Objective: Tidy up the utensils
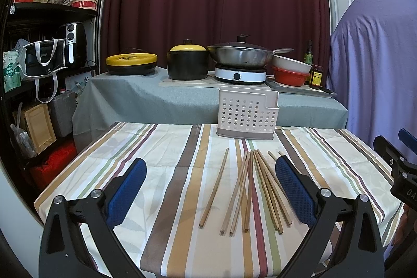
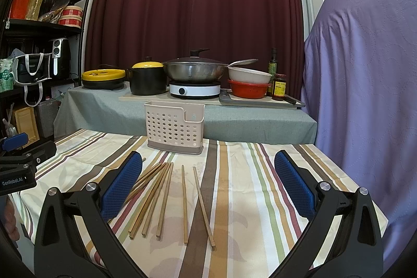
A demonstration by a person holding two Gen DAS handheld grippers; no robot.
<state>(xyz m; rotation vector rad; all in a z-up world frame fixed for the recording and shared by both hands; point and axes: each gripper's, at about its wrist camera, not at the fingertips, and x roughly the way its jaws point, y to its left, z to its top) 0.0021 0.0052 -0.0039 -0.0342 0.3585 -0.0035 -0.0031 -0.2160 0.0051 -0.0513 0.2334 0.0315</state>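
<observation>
no chopsticks (image 1: 250, 189) are yet stowed: all are found loose on the striped tablecloth (image 1: 161, 147), near the perforated holder (image 1: 247, 111). left gripper (image 1: 208, 192) and right gripper (image 2: 206, 186) are held wide open, empty.

Pale wooden-brown chopsticks (image 1: 250, 189) lie on a cream tablecloth (image 1: 161, 147) striped in tan, brown, maroon and green. Beyond the grippers stands a beige utensil holder (image 2: 174, 127), perforated with round holes, on a taupe base. The gripper pads (image 2: 122, 184) are blue.
</observation>
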